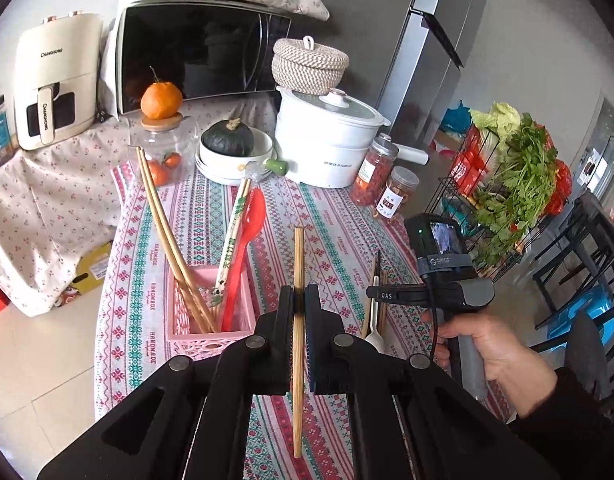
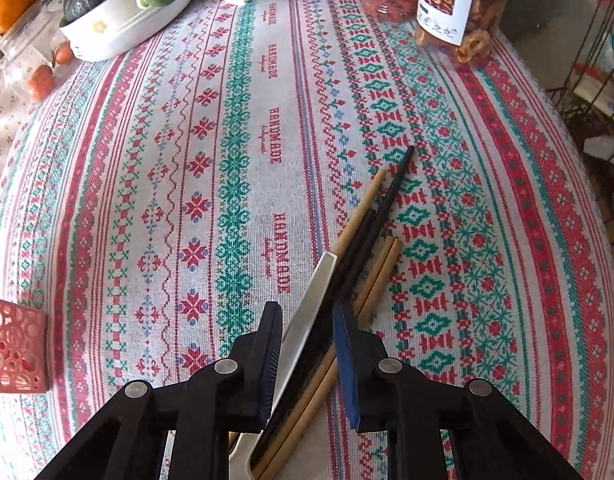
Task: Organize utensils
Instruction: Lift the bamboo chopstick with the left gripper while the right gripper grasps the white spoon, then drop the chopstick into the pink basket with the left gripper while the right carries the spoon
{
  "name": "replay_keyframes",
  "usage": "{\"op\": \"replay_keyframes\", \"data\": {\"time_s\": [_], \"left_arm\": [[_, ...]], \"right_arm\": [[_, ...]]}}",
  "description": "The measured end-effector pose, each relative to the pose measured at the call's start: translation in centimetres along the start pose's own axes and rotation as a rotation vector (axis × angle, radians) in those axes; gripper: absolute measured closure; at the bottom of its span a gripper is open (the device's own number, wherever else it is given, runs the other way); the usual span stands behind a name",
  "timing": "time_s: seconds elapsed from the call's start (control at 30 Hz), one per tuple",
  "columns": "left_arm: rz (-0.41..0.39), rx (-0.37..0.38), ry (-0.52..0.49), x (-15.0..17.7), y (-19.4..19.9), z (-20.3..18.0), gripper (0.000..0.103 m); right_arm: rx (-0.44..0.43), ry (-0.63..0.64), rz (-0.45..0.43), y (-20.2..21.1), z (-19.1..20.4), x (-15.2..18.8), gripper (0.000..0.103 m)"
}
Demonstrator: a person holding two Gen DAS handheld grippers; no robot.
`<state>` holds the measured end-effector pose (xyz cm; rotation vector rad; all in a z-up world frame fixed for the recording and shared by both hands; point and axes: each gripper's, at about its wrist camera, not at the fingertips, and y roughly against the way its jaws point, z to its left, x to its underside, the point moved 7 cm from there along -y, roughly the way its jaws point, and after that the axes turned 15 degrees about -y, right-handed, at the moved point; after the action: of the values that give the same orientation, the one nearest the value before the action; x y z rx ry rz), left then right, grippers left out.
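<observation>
My left gripper (image 1: 300,300) is shut on a single bamboo chopstick (image 1: 298,256) and holds it upright above the patterned tablecloth, just right of the pink perforated basket (image 1: 211,332). The basket holds long bamboo chopsticks (image 1: 167,232), a wrapped pair (image 1: 235,232) and a red spoon (image 1: 243,252). My right gripper (image 2: 307,320) is open, low over a pile on the table: a white spoon handle (image 2: 311,304), black chopsticks (image 2: 371,232) and bamboo chopsticks (image 2: 377,276). The right gripper also shows in the left wrist view (image 1: 377,292), over the same pile.
At the back stand a white pot (image 1: 327,140), a bowl with a dark squash (image 1: 231,144), a glass jar (image 1: 163,148) topped by an orange, two snack jars (image 1: 387,184), a microwave (image 1: 203,56) and an air fryer (image 1: 55,84). A wire rack with greens (image 1: 507,184) stands right.
</observation>
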<state>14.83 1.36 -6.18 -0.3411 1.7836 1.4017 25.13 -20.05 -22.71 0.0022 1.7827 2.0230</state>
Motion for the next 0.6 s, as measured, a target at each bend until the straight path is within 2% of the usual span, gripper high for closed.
{"op": "replay_keyframes", "data": {"time_s": [0.07, 0.13, 0.17, 0.4, 0.6], "left_arm": [[0.004, -0.004, 0.001, 0.0, -0.1, 0.1, 0.098], [0.007, -0.006, 0.003, 0.1, -0.2, 0.1, 0.098], [0.008, -0.008, 0.003, 0.2, -0.2, 0.2, 0.098], [0.004, -0.016, 0.001, 0.2, 0.2, 0.2, 0.098], [-0.01, -0.023, -0.002, 0.2, 0.9, 0.0, 0.098]], "right_arm": [[0.018, 0.019, -0.011, 0.0, 0.1, 0.0, 0.084], [0.009, 0.016, -0.017, 0.3, 0.0, 0.0, 0.092], [-0.008, 0.012, -0.015, 0.5, 0.1, 0.0, 0.101], [-0.102, -0.006, 0.007, 2.4, -0.3, 0.9, 0.101], [-0.038, -0.029, 0.048, 3.8, -2.8, 2.1, 0.101]]}}
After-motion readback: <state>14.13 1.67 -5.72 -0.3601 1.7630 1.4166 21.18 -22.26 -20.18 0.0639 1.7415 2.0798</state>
